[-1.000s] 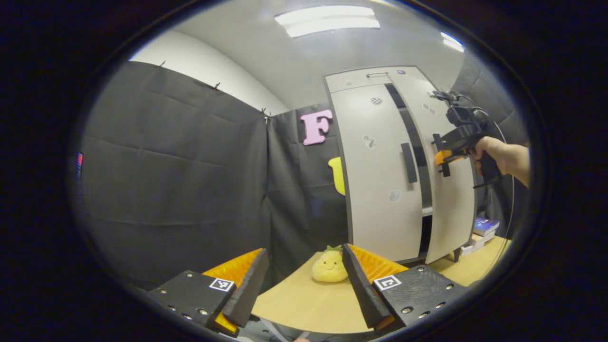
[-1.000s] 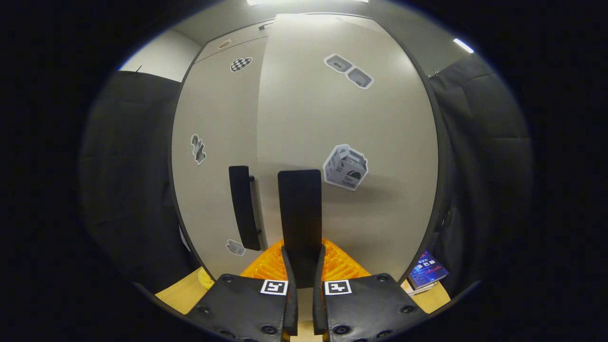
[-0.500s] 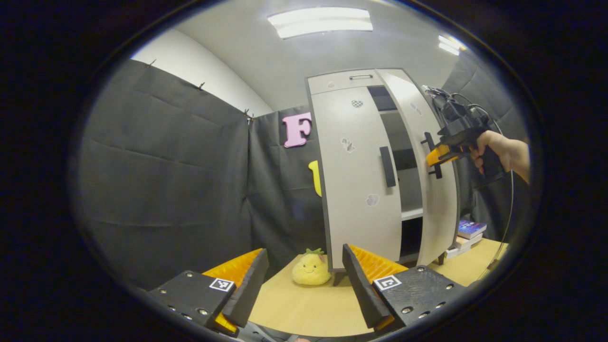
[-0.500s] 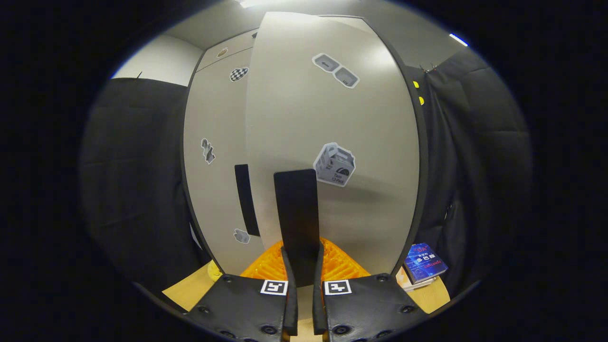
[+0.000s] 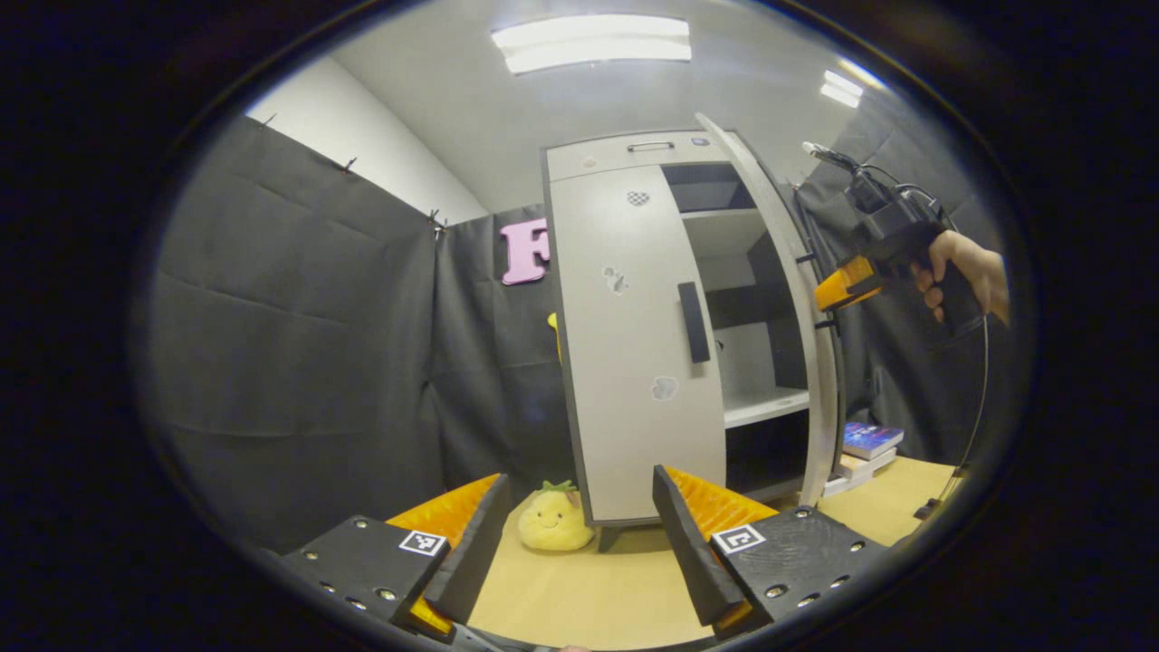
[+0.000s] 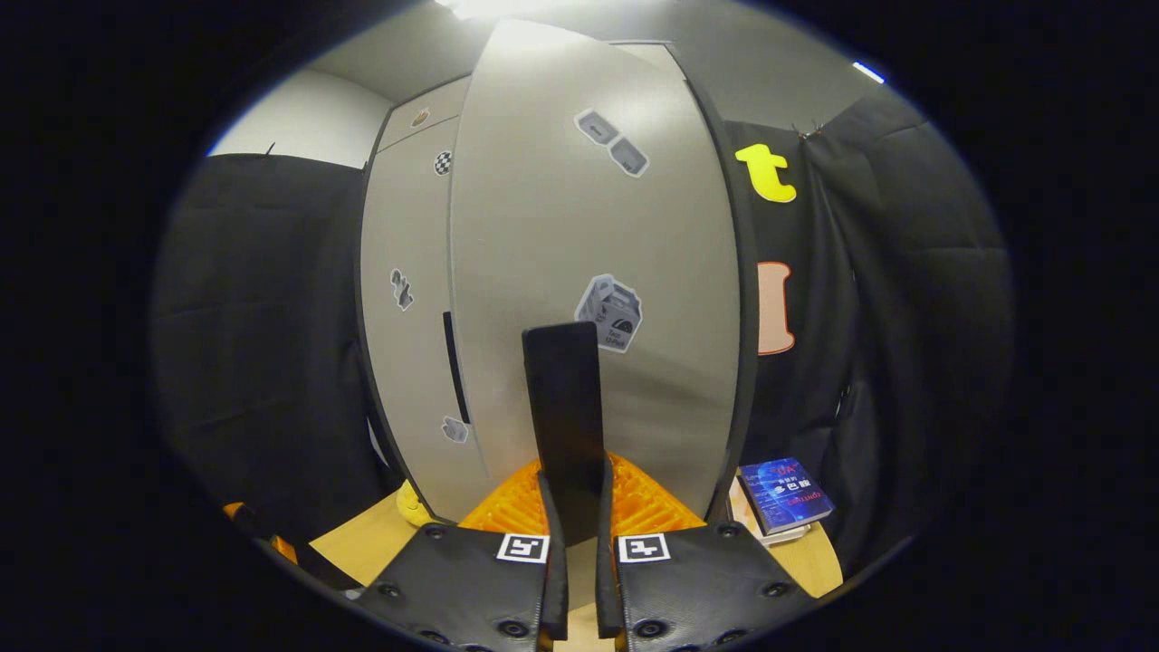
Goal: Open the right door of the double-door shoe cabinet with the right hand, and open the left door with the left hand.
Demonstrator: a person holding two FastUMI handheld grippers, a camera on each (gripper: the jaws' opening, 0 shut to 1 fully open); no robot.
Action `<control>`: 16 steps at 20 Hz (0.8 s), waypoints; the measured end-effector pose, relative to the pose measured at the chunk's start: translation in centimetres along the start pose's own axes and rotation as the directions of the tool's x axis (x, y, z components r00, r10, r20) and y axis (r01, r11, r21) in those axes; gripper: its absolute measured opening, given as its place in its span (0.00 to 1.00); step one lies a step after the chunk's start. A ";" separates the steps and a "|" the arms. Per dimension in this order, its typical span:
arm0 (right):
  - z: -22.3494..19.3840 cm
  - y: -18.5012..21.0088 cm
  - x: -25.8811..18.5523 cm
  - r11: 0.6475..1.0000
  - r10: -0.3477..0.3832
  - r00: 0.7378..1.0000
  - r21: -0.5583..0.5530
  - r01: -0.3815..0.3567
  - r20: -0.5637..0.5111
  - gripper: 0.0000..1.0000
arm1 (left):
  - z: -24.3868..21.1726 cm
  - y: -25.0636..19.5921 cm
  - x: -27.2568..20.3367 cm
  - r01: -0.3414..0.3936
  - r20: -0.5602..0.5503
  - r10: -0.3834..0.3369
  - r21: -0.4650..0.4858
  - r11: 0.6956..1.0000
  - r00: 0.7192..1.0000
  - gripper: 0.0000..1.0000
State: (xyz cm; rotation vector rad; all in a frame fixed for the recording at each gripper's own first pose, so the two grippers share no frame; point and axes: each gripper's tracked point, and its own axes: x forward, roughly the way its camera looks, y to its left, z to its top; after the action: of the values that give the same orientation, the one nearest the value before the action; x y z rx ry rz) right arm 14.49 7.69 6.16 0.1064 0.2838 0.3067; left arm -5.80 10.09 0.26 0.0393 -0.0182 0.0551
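I am looking into a staged recording booth, not a lived-in home. Black cloth is hanging pinned on all sides as walls, with a plain white wall rising behind it and office-style ceiling light panels glowing overhead. A pale shoe cabinet dotted with stickers is standing on a light wooden tabletop, a plush pineapple toy is sitting beside it, and books are lying stacked nearby.
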 end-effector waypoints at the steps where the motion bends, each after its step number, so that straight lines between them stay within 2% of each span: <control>1: 0.0 -0.3 -0.2 1.000 -0.003 1.000 0.002 0.003 0.000 0.13 | -0.3 -0.8 0.3 0.016 0.001 -0.016 0.000 1.000 1.000 0.90; 9: 0.0 -2.0 -1.1 1.000 -0.027 1.000 -0.010 0.027 0.015 0.13 | 0.6 -6.8 1.7 0.134 0.011 -0.134 -0.018 0.991 0.991 0.91; 16: 0.2 -3.4 -1.5 0.998 -0.055 0.998 -0.038 0.056 0.031 0.13 | 0.9 -9.4 1.9 0.172 0.012 -0.172 -0.021 0.985 0.985 0.90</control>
State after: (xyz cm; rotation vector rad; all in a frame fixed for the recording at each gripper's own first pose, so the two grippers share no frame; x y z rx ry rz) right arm 14.19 4.00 6.28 0.0645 0.2505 0.2547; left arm -3.42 0.81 0.83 0.0193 -0.0257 -0.1182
